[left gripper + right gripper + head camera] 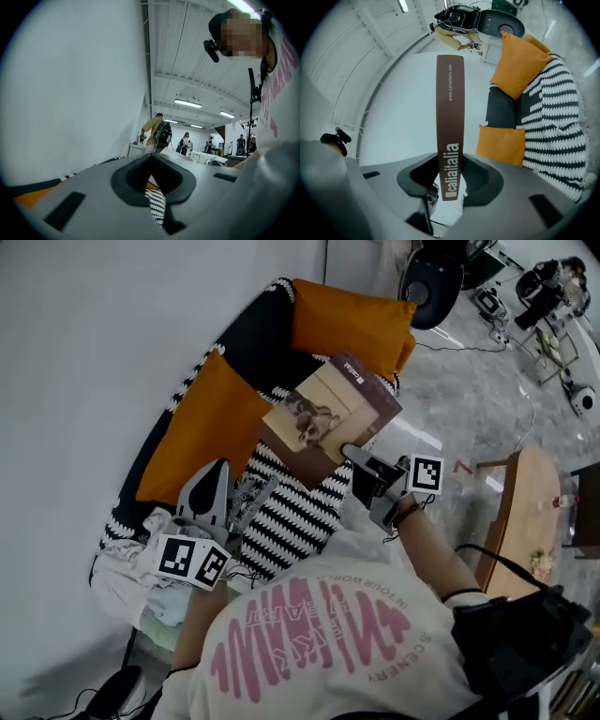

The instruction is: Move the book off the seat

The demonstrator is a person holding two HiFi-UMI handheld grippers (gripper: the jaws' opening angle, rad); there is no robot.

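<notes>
A brown book (328, 413) with a pale photo cover hangs tilted above the black-and-white striped seat (291, 512), clear of the cushion. My right gripper (354, 454) is shut on its lower corner. In the right gripper view the book's brown spine (450, 117) stands upright between the jaws of the right gripper (450, 161). My left gripper (219, 467) sits at the seat's left edge, jaws together and holding nothing. In the left gripper view, the left gripper (151, 157) points level towards a white wall, and a strip of striped fabric (156, 206) shows below the jaws.
Two orange cushions (211, 423) (352, 324) lean against the round chair's dark back. A white wall runs behind. A wooden side table (520, 512) stands to the right on the marble floor. Crumpled pale cloth (131, 577) lies by the chair's left side.
</notes>
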